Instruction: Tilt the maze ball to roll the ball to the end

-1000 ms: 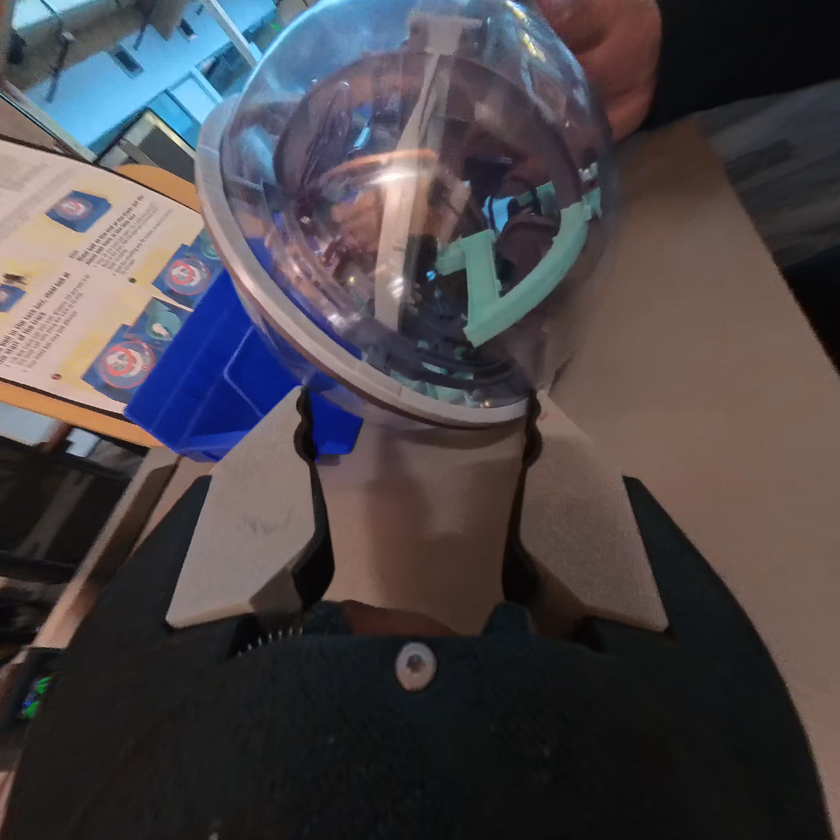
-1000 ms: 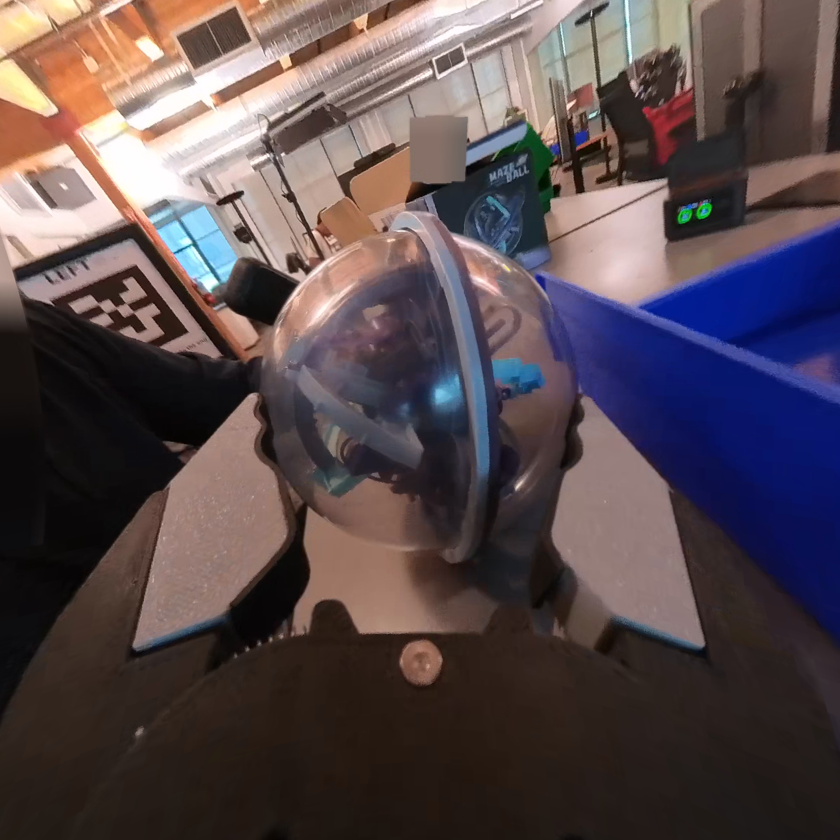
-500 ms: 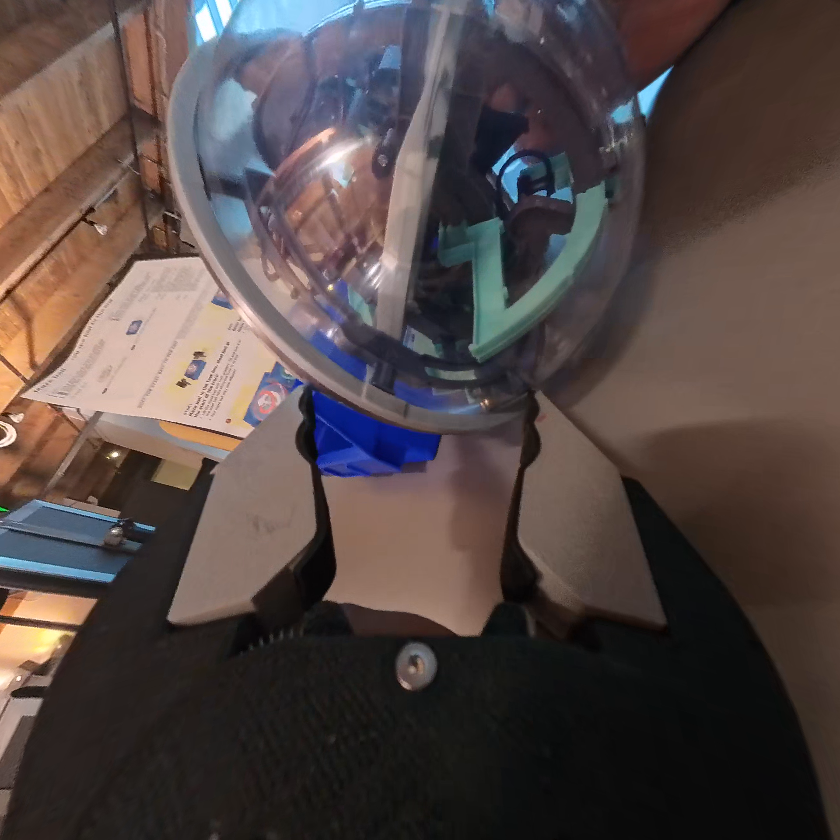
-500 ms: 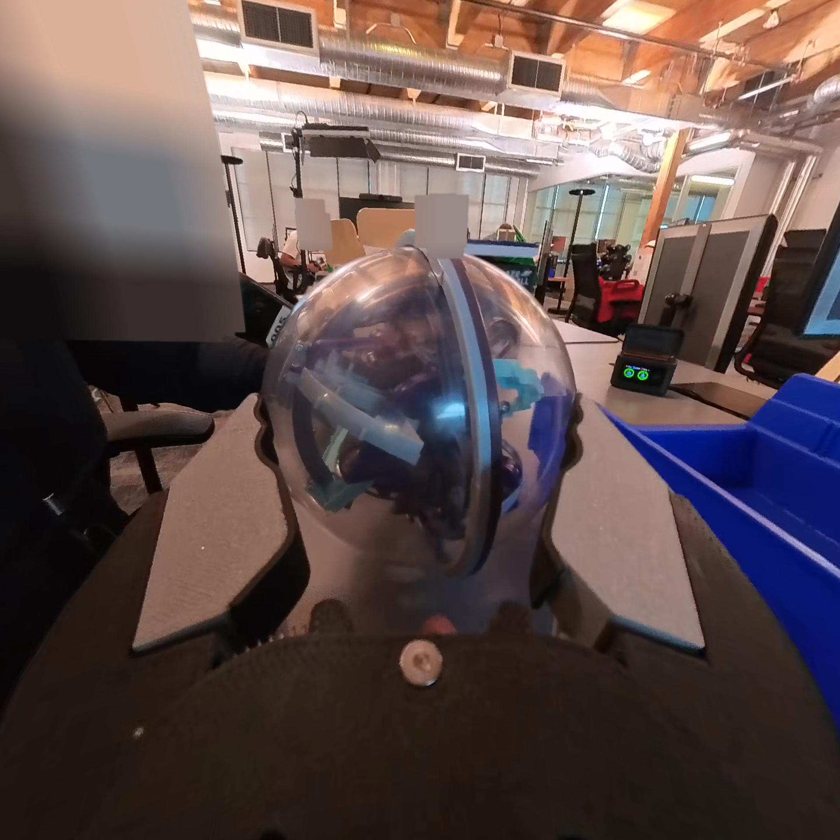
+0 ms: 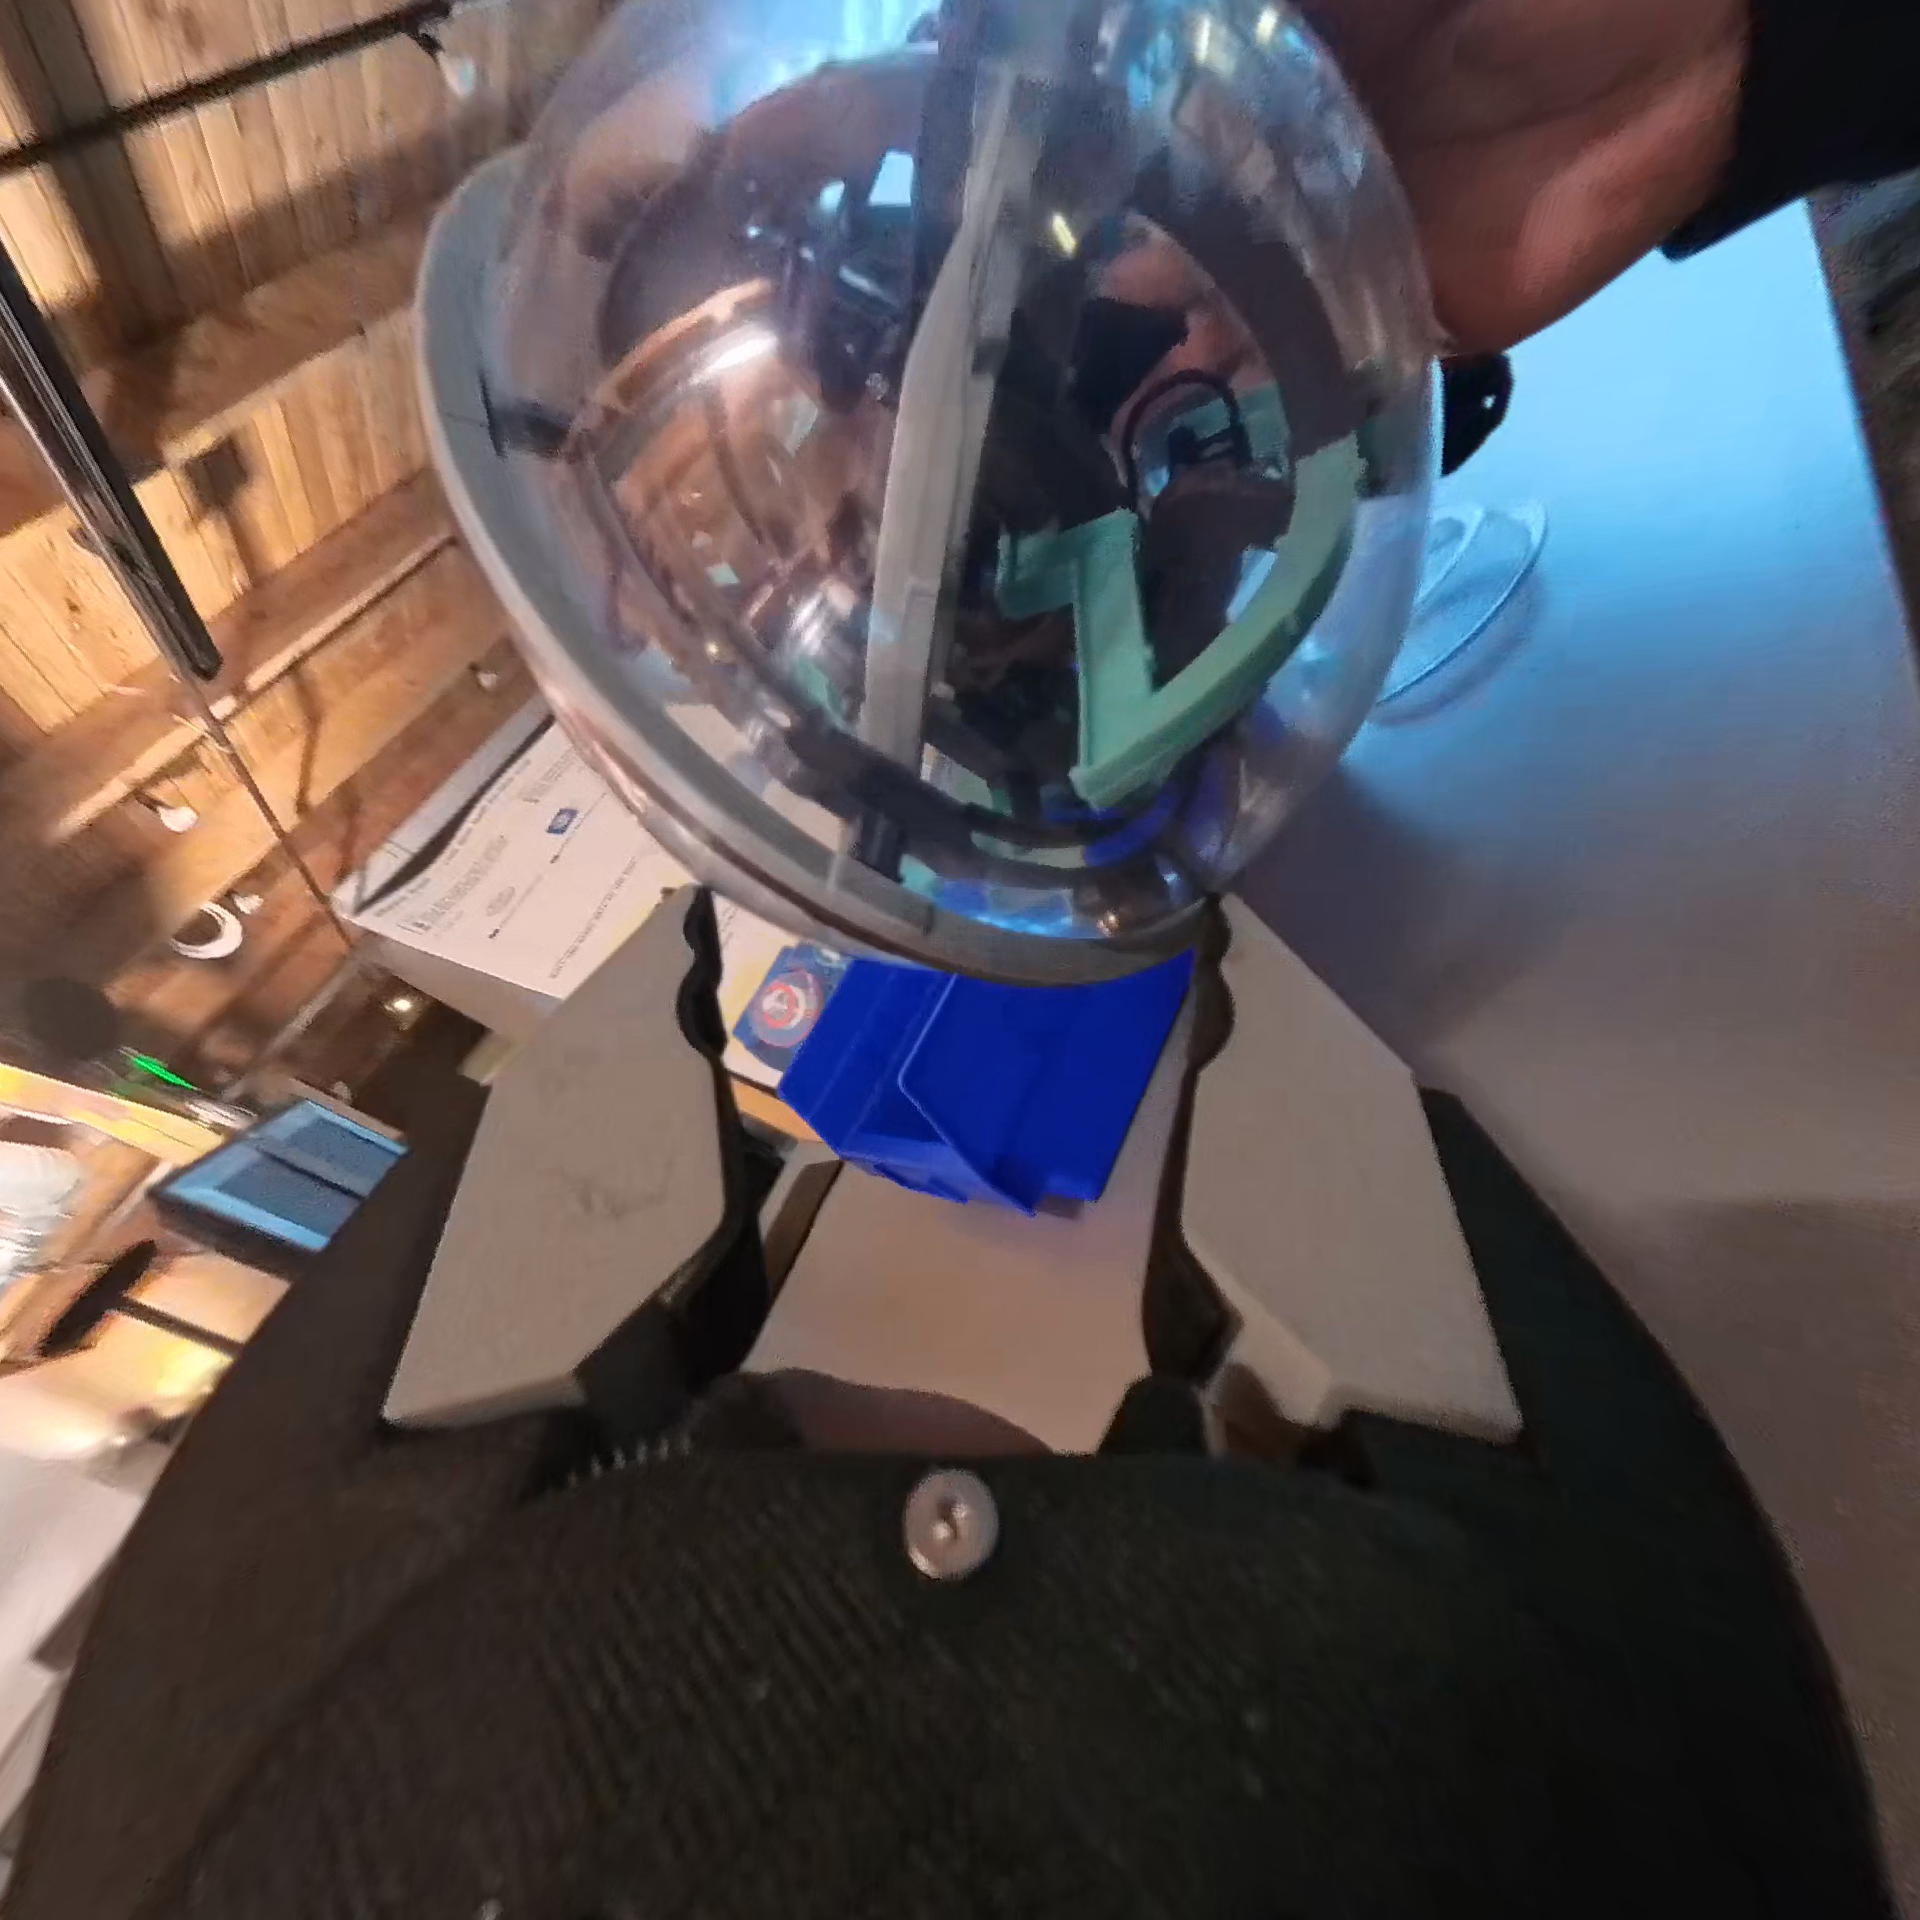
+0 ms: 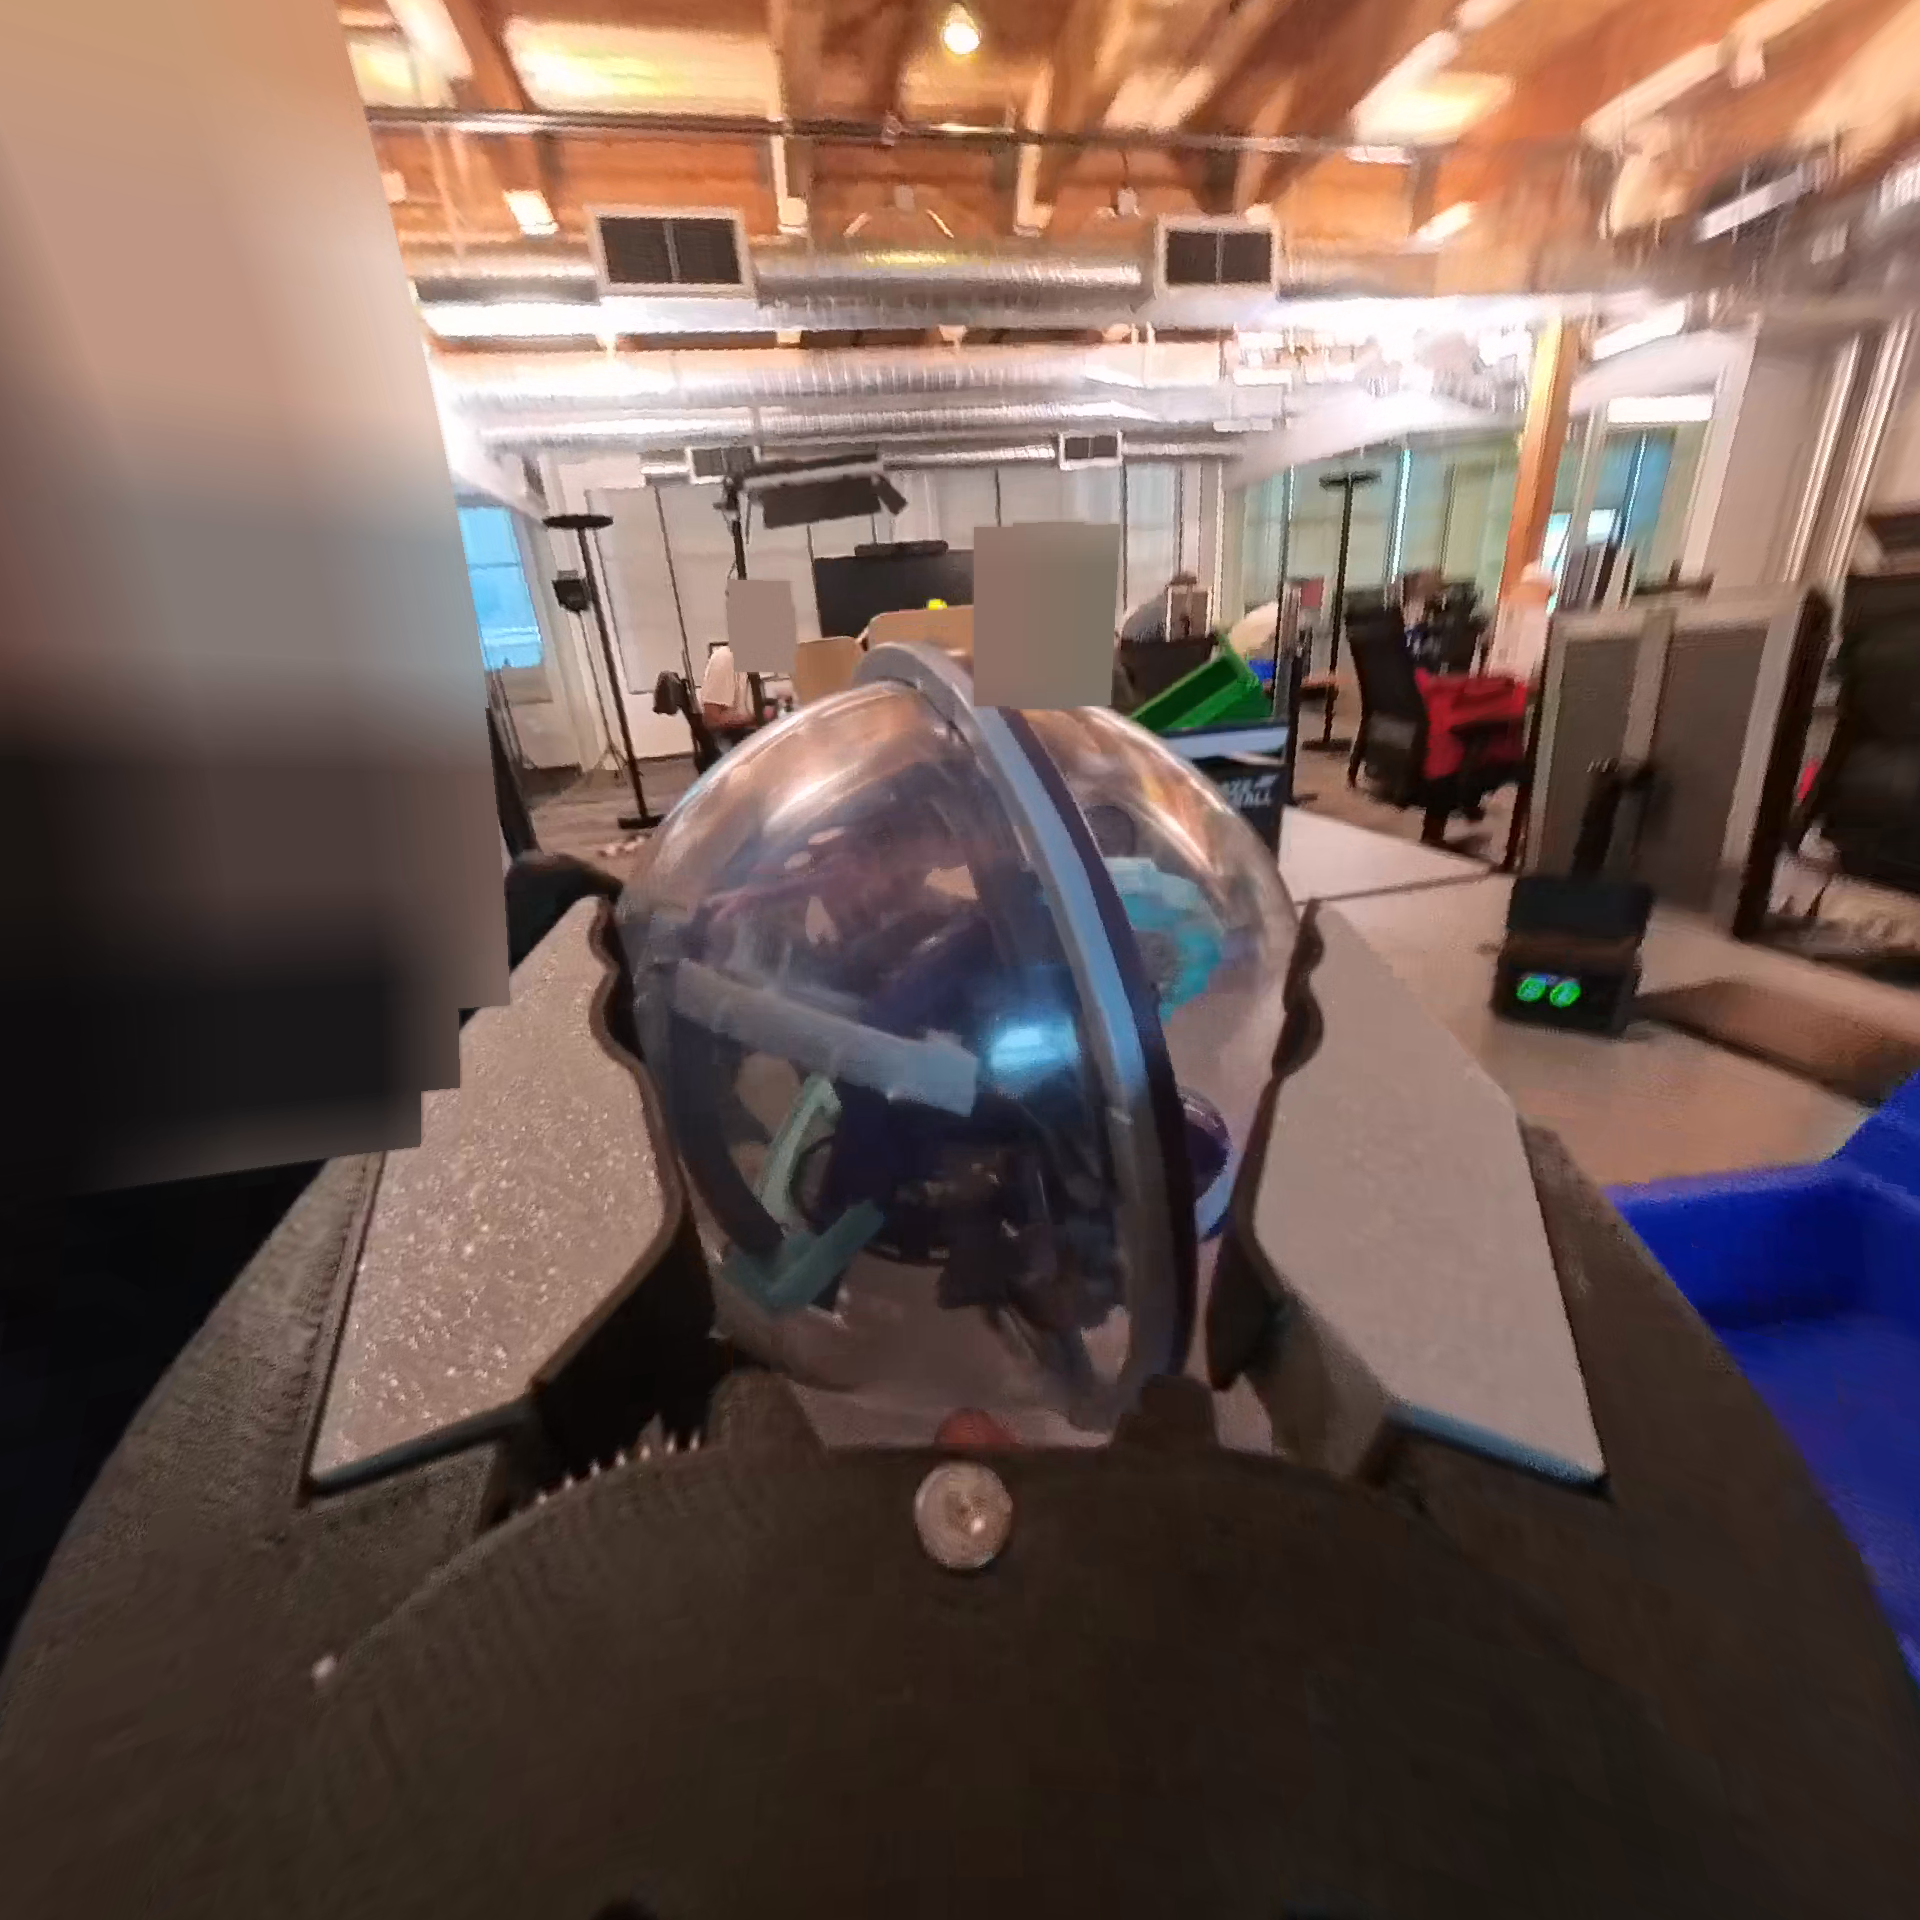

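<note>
The maze ball [image 5: 935,468] is a clear sphere with a grey seam ring and grey, mint and dark tracks inside. It is held off the table between both grippers. My left gripper [image 5: 951,925] pinches its lower edge at the seam ring with the fingertips. In the right wrist view the maze ball [image 6: 935,1039] sits deep between the fingers of my right gripper [image 6: 956,914], which is shut on its sides. I cannot pick out the small rolling ball among the tracks. A hand [image 5: 1558,156] shows behind the sphere at the upper right.
A blue bin [image 5: 987,1081] stands on the grey table [image 5: 1662,935], also at the right in the right wrist view [image 6: 1787,1278]. A clear stand [image 5: 1475,603] and a printed sheet [image 5: 520,883] lie on the table. A black device with green lights [image 6: 1569,956] is farther back.
Both grippers have turned together with the maze ball in them. The left view has swung up toward the wooden ceiling; in the right view the seam ring has tipped from right-leaning to left-leaning.
</note>
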